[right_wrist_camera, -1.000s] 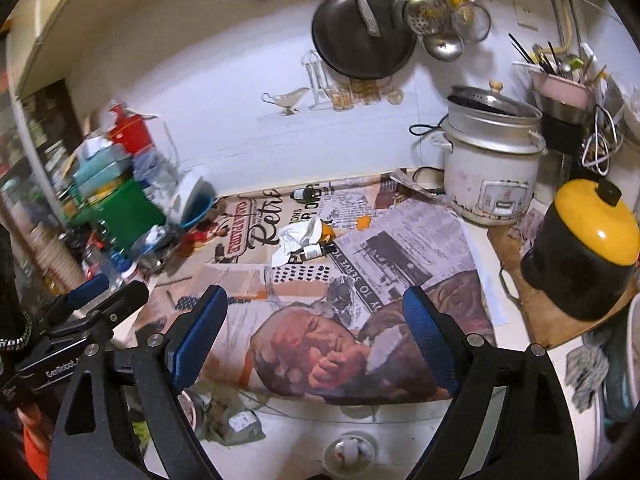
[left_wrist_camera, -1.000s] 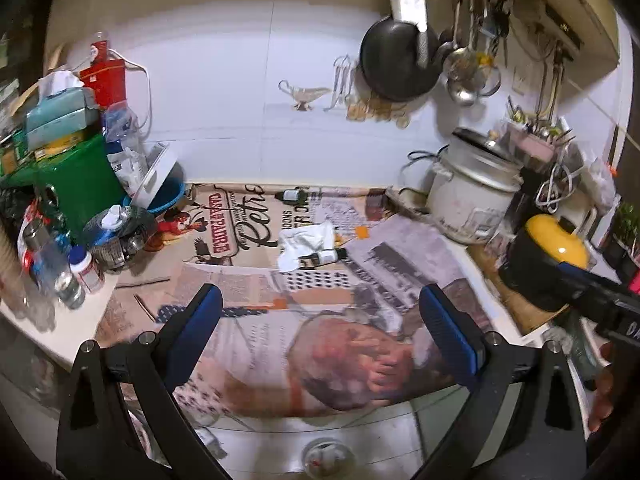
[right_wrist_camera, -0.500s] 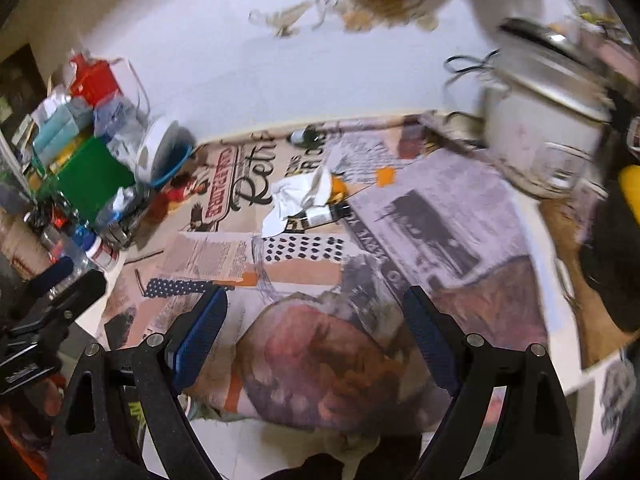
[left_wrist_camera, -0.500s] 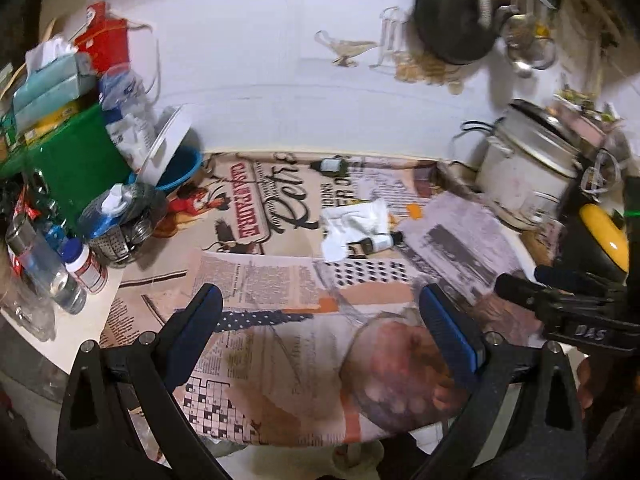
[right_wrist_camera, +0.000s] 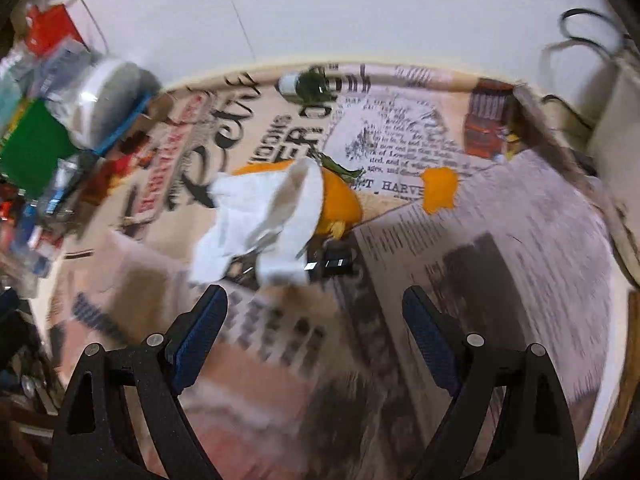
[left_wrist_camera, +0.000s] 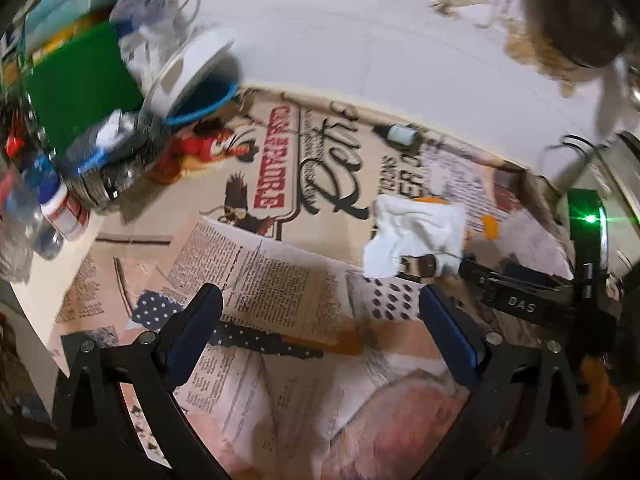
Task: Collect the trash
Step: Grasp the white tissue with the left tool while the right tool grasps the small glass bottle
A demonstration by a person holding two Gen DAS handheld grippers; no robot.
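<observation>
Two grippers are seen over a counter papered with newsprint [right_wrist_camera: 500, 248], and both are held with jaws wide apart and nothing between them. Nearest the right wrist camera, the right gripper [right_wrist_camera: 316, 322] is pointed steeply down at the paper, its blue pads blurred. Just beyond it, at about twelve o'clock, a crumpled white tissue [right_wrist_camera: 260, 216] is draped over a small dark bottle [right_wrist_camera: 332, 266] lying on its side, so that only the bottle's dark end is shown. Orange peel [right_wrist_camera: 340, 200] is tucked under the tissue's far edge, and a separate orange scrap [right_wrist_camera: 440, 190] lies at about two o'clock from it. Farther back, against the wall, a small green bottle [right_wrist_camera: 308, 84] is laid flat. In the left wrist view the left gripper [left_wrist_camera: 320, 334] is held over printed sheets, with the tissue [left_wrist_camera: 416, 236] at about one o'clock; the other gripper's black body is seen just beside it, at its right. At about ten o'clock a cluster of clutter is crowded together: plastic bottles [left_wrist_camera: 60, 208], a green box [left_wrist_camera: 80, 84], and a white lid leaning on a blue bowl [left_wrist_camera: 204, 110]. A dark pan [left_wrist_camera: 576, 20] is hung on the wall at the far upper right.
</observation>
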